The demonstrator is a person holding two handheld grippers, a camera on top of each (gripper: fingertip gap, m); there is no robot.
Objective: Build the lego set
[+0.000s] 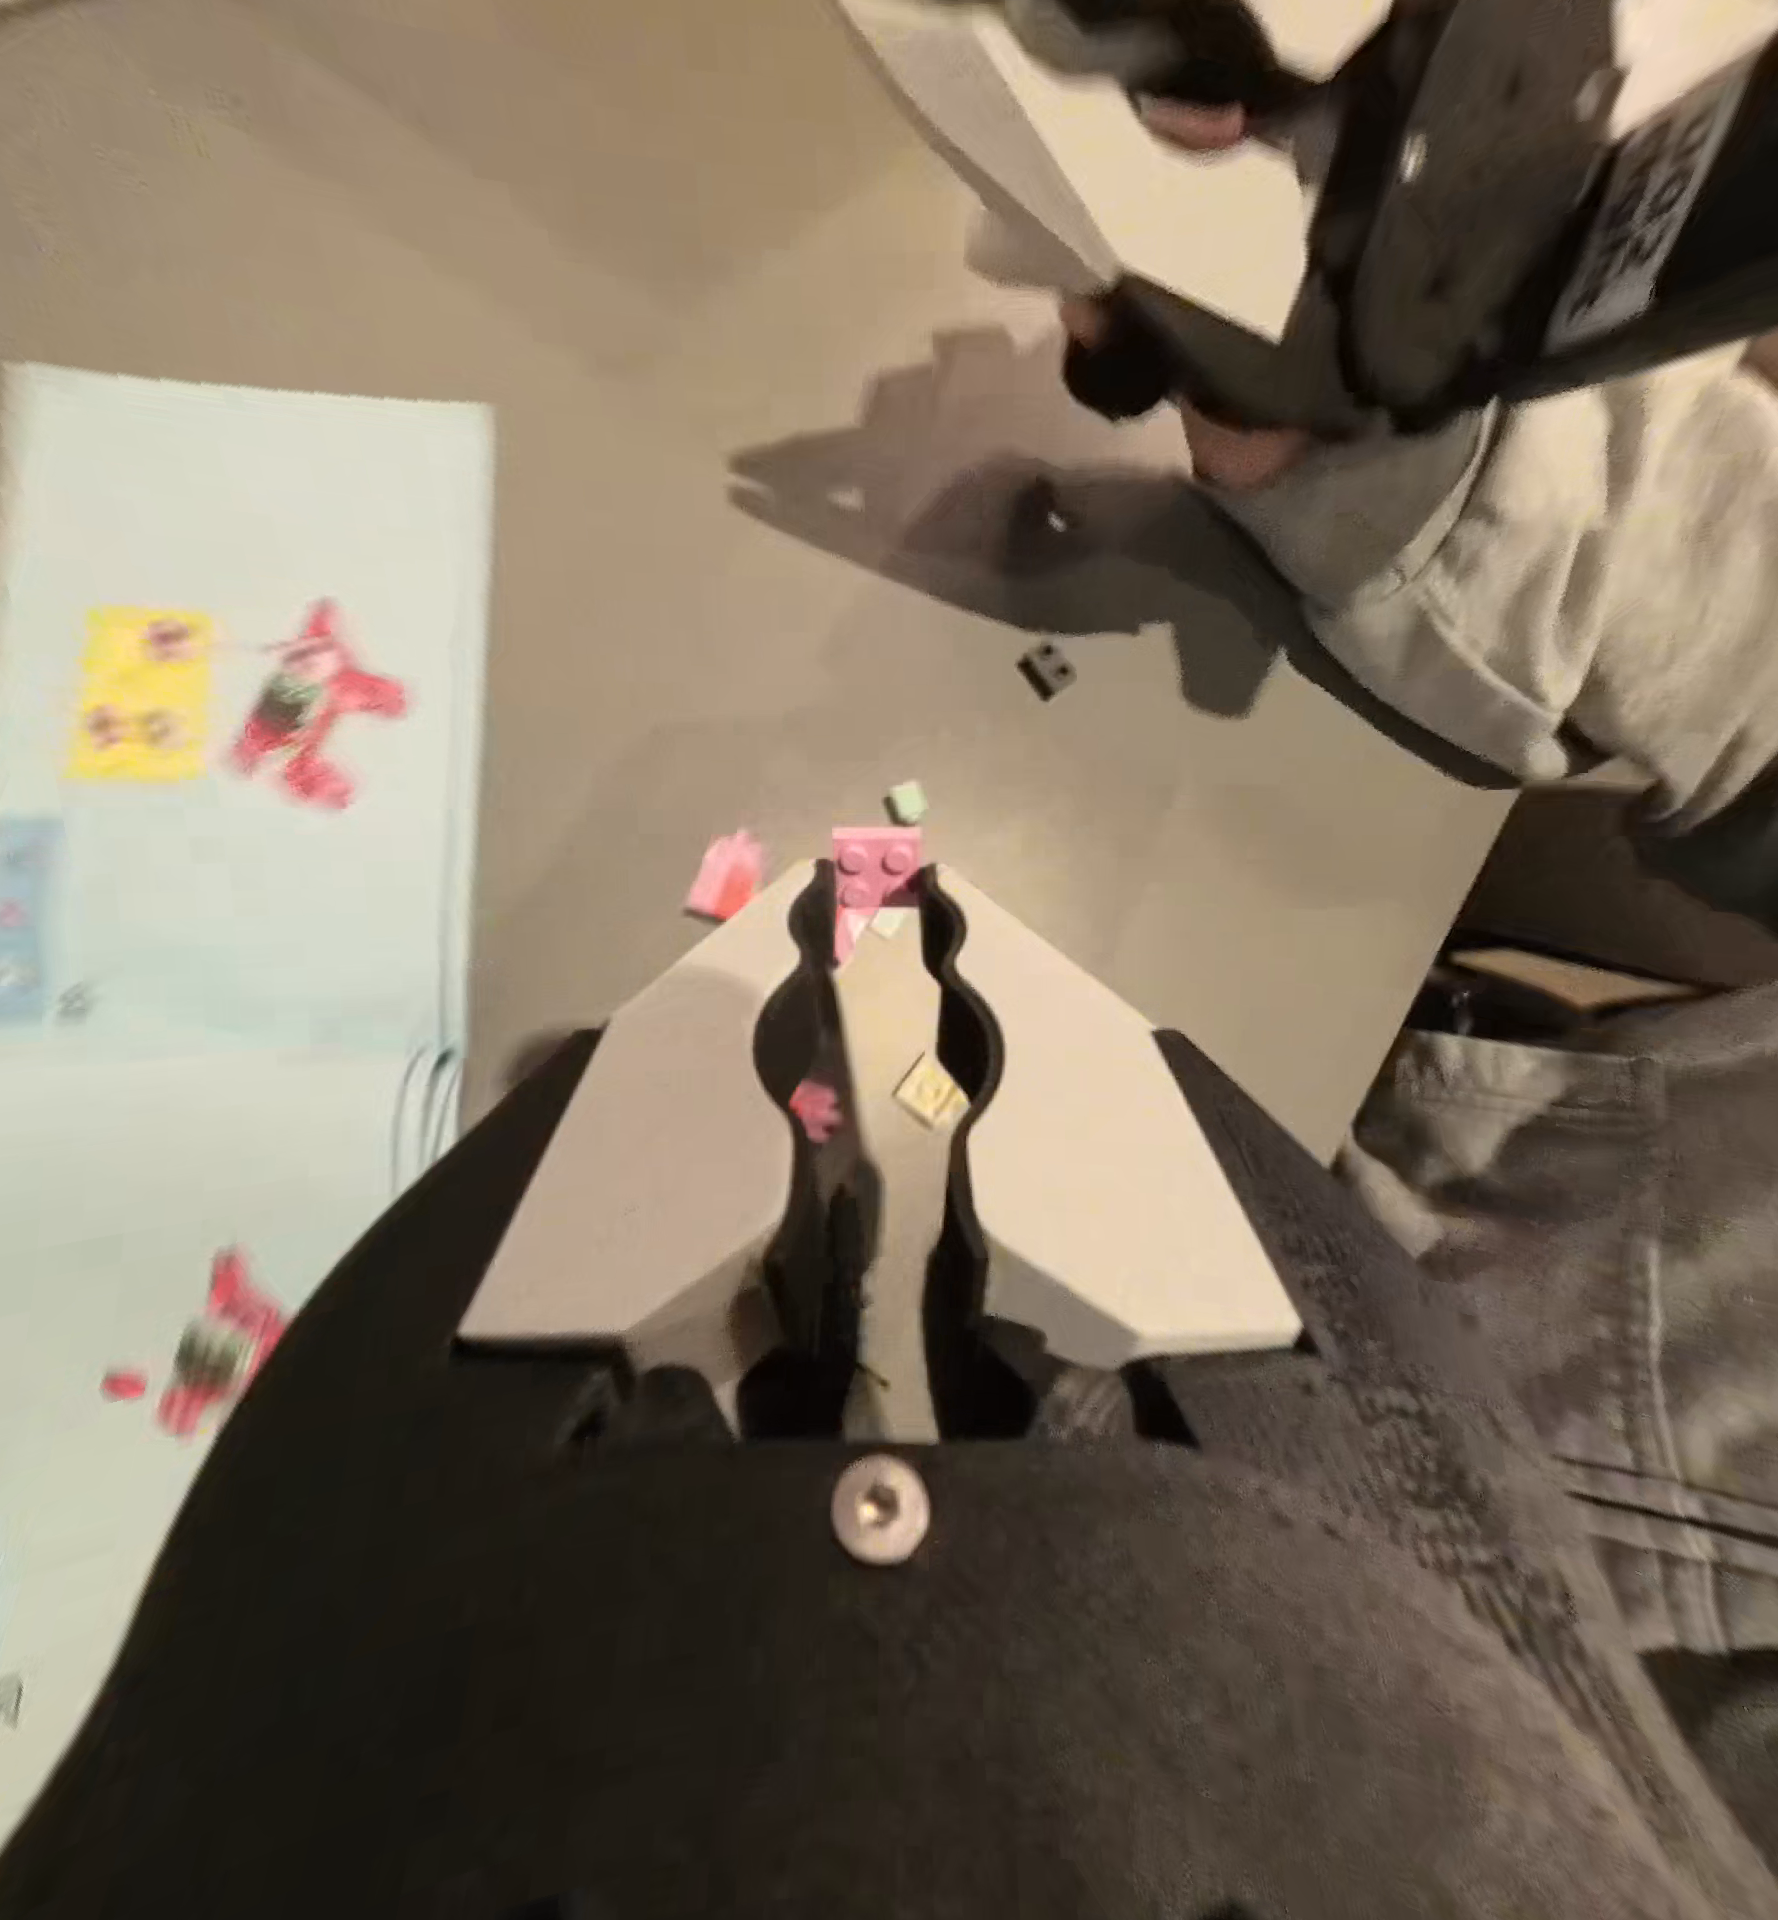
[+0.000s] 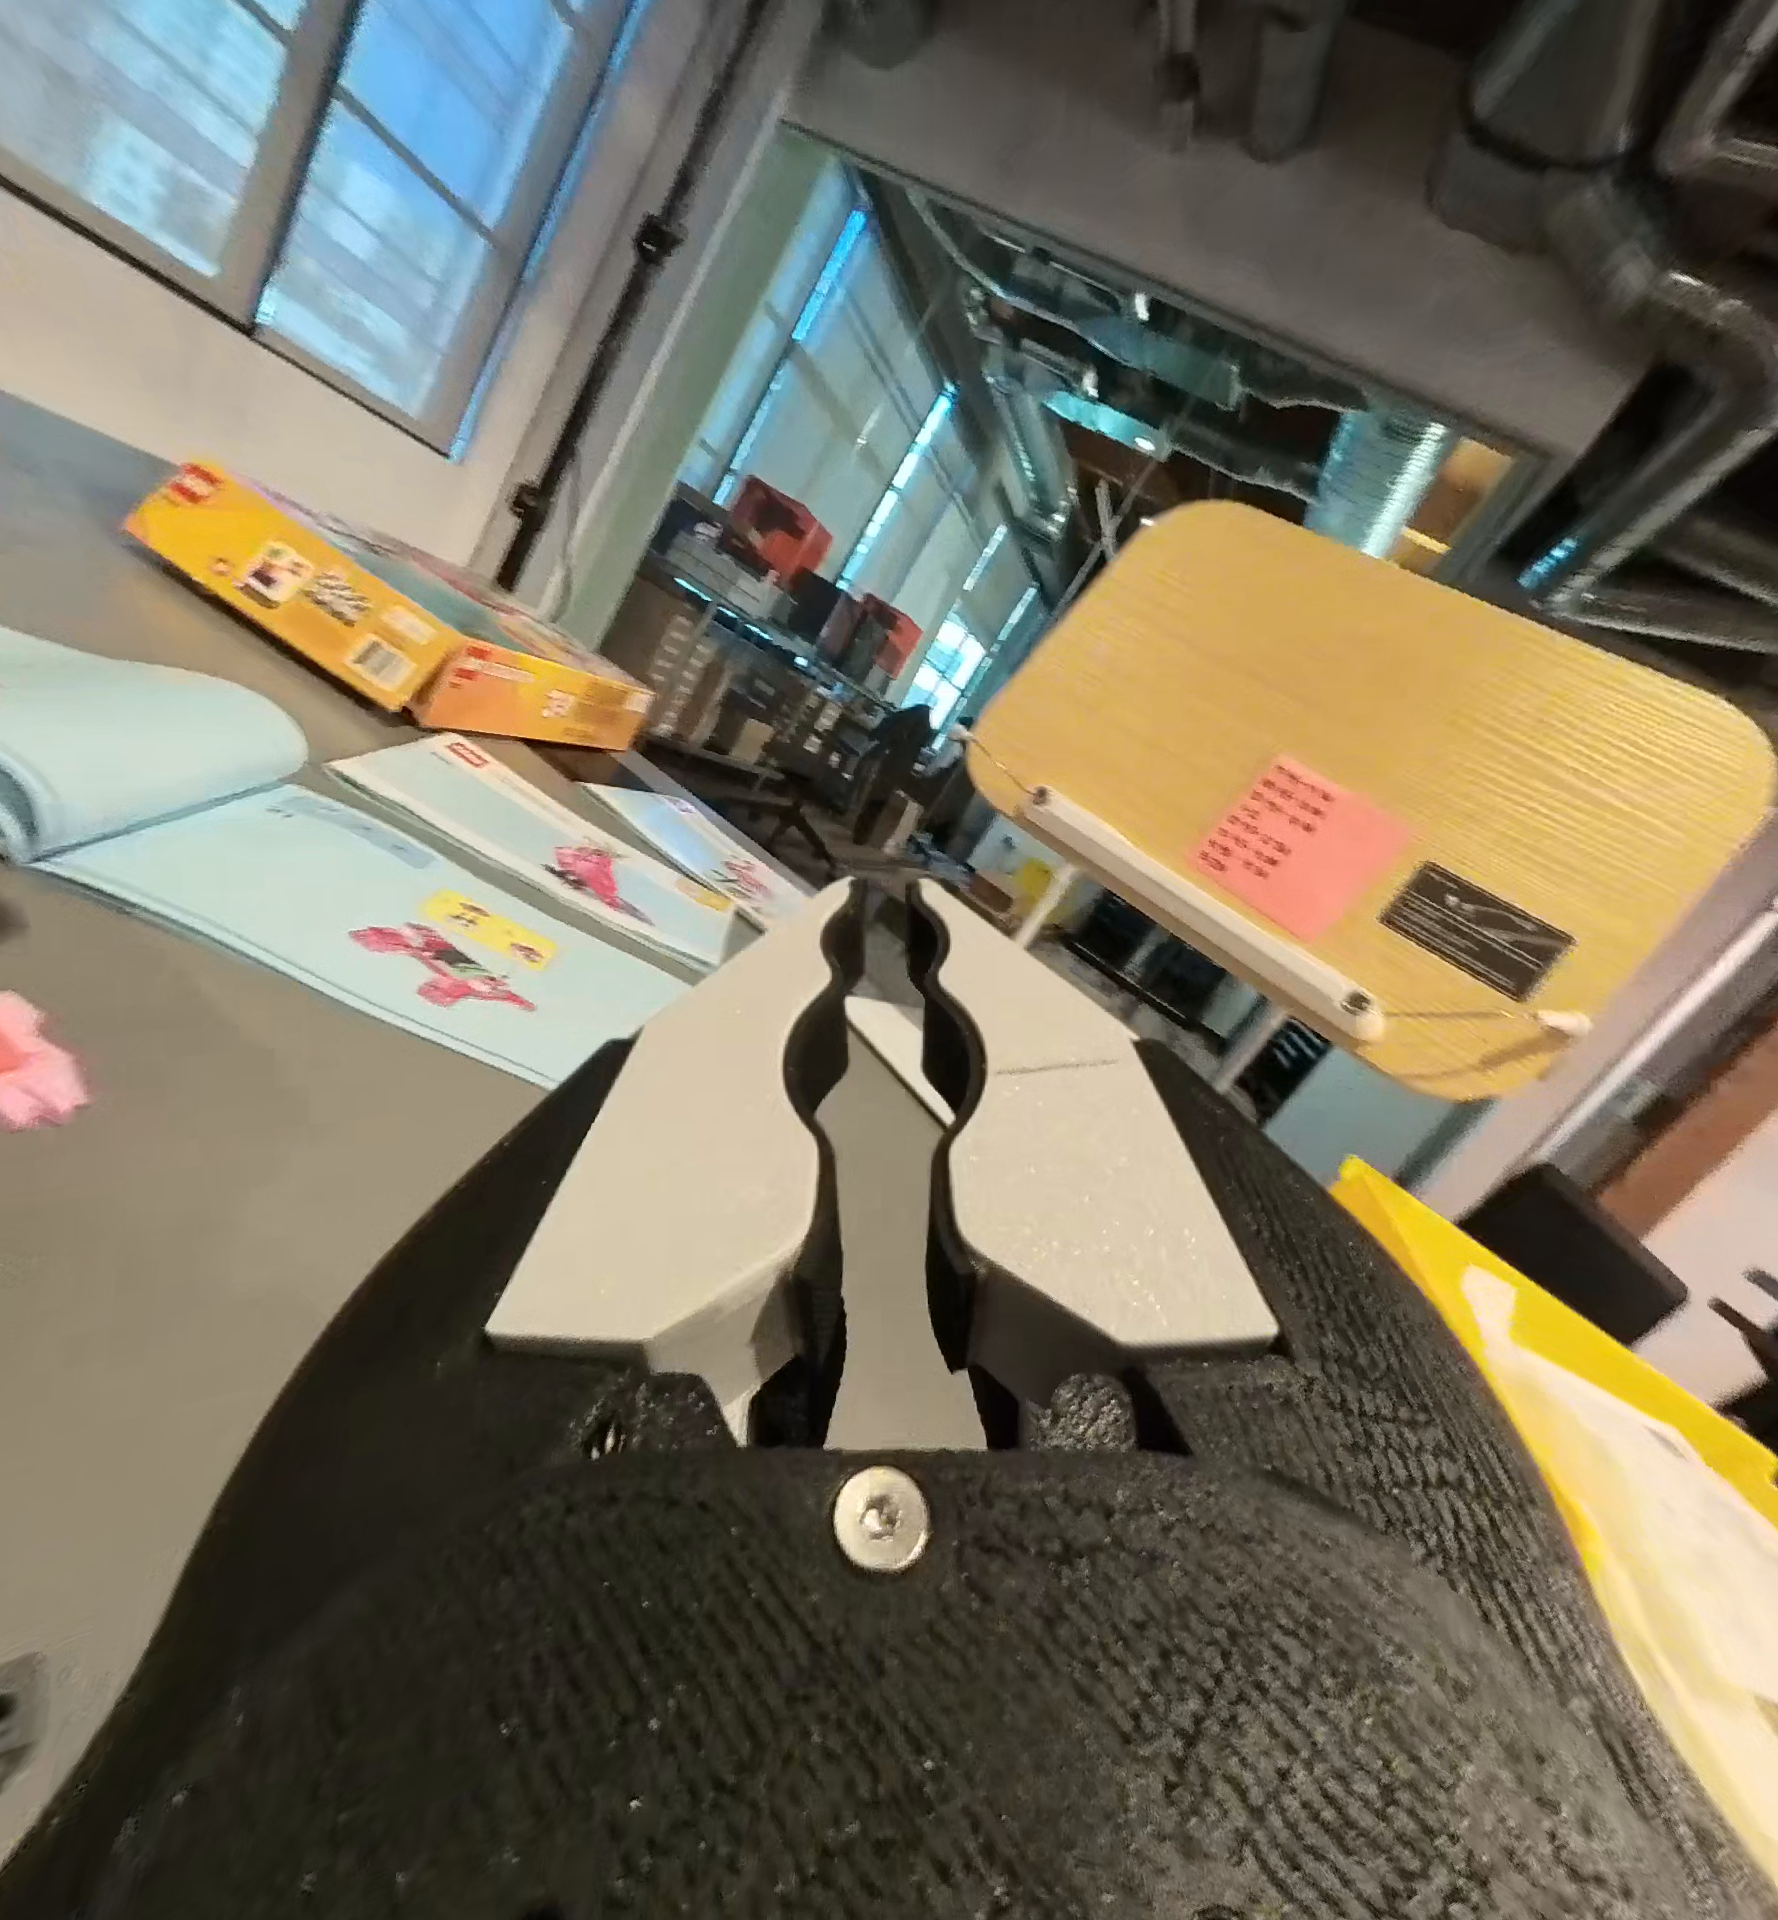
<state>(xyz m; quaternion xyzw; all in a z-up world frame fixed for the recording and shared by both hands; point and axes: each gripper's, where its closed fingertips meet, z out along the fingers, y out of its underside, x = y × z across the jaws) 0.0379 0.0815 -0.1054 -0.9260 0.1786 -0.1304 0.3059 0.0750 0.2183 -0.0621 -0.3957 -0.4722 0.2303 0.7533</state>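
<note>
A pink plate [image 1: 874,868] is pinched at the tips of the left gripper [image 1: 872,883], above the grey table [image 1: 573,343].

Only the left wrist view shows the loose pieces: a pink cluster [image 1: 724,876], a mint piece [image 1: 908,801], a tan tile [image 1: 929,1093] and a black piece [image 1: 1045,668]. The right gripper [image 2: 883,896] is seen nearly closed on nothing, tilted toward open booklets [image 2: 365,894] and orange boxes [image 2: 386,613]. The booklet pictures are blurred.
</note>
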